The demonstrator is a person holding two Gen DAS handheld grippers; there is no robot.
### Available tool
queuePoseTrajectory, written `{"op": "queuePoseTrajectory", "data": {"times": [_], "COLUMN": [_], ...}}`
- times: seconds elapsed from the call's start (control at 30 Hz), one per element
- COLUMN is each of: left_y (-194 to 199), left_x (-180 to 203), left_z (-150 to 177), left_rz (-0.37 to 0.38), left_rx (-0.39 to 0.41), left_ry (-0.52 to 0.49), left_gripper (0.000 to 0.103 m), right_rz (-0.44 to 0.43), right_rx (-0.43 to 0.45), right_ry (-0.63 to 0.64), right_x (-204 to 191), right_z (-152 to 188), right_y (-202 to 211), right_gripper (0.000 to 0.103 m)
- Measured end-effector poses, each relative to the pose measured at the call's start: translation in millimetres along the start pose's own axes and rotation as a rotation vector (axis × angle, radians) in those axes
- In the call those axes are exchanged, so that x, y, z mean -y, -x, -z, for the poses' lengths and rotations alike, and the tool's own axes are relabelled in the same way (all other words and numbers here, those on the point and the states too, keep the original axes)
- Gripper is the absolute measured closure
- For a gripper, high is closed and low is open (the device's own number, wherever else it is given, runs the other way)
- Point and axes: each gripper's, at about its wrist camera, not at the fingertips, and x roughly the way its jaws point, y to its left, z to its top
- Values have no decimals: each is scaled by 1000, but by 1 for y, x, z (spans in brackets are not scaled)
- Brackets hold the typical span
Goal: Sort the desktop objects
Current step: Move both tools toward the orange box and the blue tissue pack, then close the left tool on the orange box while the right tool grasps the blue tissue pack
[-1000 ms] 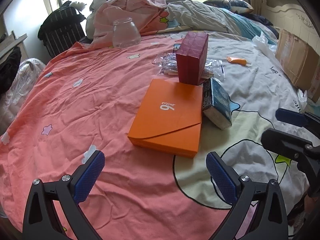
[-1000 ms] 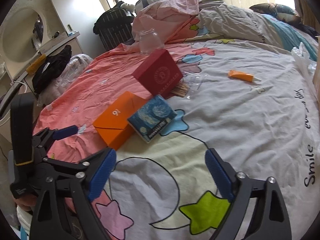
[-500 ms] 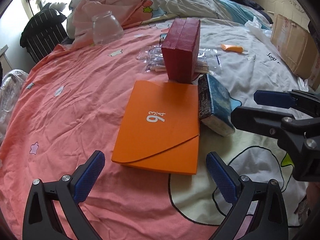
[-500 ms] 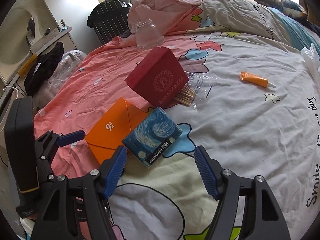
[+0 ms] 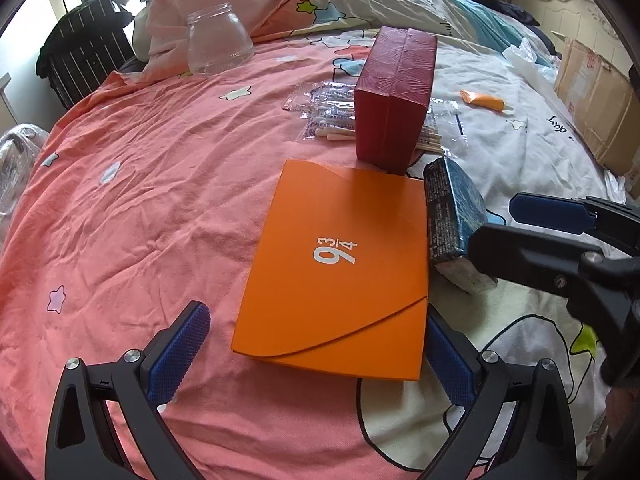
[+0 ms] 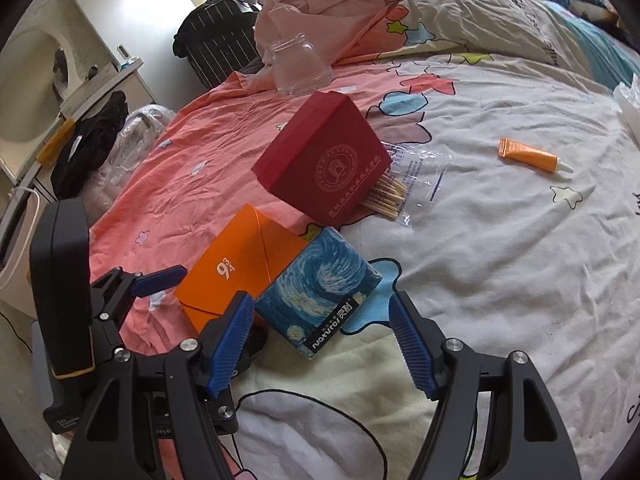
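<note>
A flat orange cardboard envelope-box [image 5: 340,264] printed "9¾" lies on the crumpled pink-and-white cartoon bedsheet [image 5: 132,208]. Touching its right edge is a soft tissue pack with a blue swirling-sky wrapper [image 6: 320,300]. Behind them a matte dark-red rectangular box [image 5: 394,100] stands tilted on a clear plastic bag of wooden sticks [image 6: 394,196]. A clear glass jar [image 5: 218,38] stands near the rumpled bedding; a small orange tube [image 6: 532,156] lies well apart on the white area. The left hand-held gripper [image 5: 316,356] is wide open, its ribbed blue pads [image 5: 178,354] flanking the near end of the envelope-box without gripping it. The right hand-held gripper [image 6: 322,340] is partly open, straddling the near corner of the tissue pack, its pads apart from the wrapper.
</note>
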Motion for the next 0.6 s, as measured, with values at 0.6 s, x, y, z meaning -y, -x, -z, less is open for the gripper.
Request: {"op": "queuePoseTrajectory", "data": {"times": [0.6], "left_y": [-1], "left_x": [-3], "left_z": [0], "left_rz": [25], "left_rx": [28], "left_ry": [4], "left_gripper": [0], "right_rz": [-90], "right_rx": [-52], "right_ry": [-55], "right_x": [1], "right_z": [-8], "right_y": [-10], "right_gripper": [36]}}
